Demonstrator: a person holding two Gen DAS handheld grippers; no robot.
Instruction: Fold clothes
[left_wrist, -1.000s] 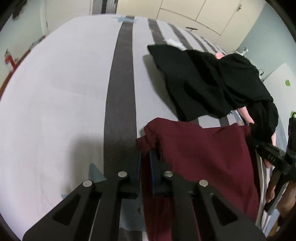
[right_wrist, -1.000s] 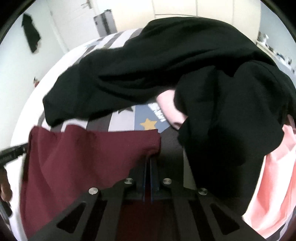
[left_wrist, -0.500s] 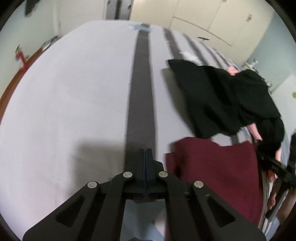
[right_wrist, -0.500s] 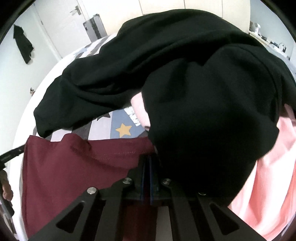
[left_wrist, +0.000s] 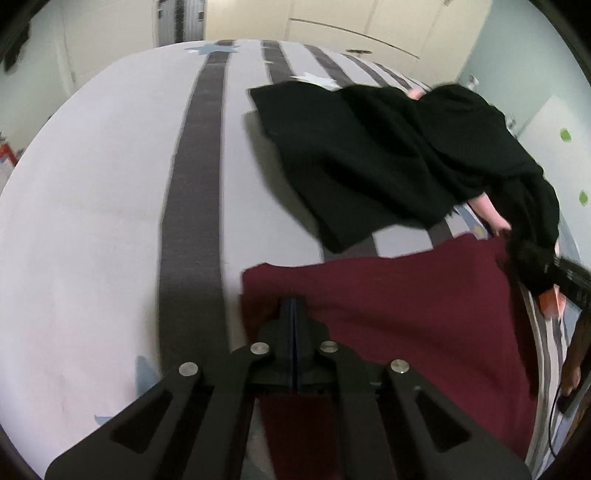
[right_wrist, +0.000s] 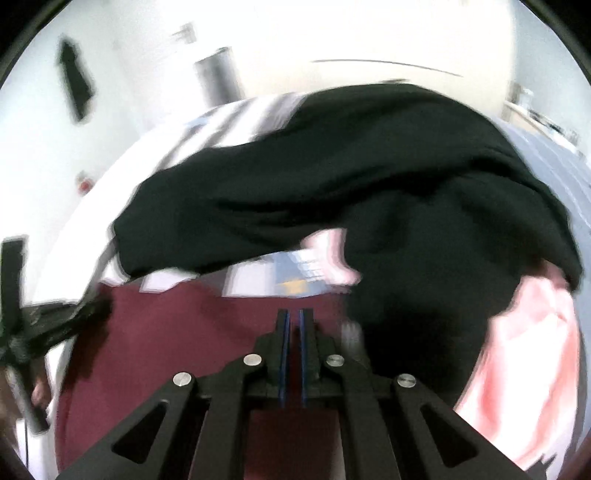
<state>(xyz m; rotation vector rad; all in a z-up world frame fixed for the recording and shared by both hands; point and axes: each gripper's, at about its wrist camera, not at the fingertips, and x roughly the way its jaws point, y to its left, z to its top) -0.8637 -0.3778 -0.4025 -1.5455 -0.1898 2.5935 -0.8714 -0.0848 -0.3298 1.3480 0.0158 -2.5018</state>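
Over the striped bedspread (left_wrist: 92, 221), in the left wrist view, the left gripper (left_wrist: 293, 306) is holding its jaws pressed together over the near left part of the maroon garment (left_wrist: 406, 314); whether cloth is caught between them cannot be told. That garment is lying spread on the bed, its far edge just short of a black garment (left_wrist: 369, 155) heaped beyond it. Pink cloth (left_wrist: 487, 208) is poking out from under the black heap. At the right edge the other gripper's dark frame (left_wrist: 569, 280) is reaching in, with a black fold draping over it. Cupboard doors (left_wrist: 388, 33) are standing behind the bed.

In the right wrist view, blurred by motion, the right gripper (right_wrist: 293, 317) is pinching maroon cloth (right_wrist: 184, 332) between its blue-edged pads. The black garment (right_wrist: 369, 177) is crowding close ahead and to the right, covering much of the bedspread (right_wrist: 236, 114). Pink fabric (right_wrist: 528, 354) is spilling out at its right. At the left edge the left gripper's body (right_wrist: 37, 321) and a hand (right_wrist: 38, 395) are showing.
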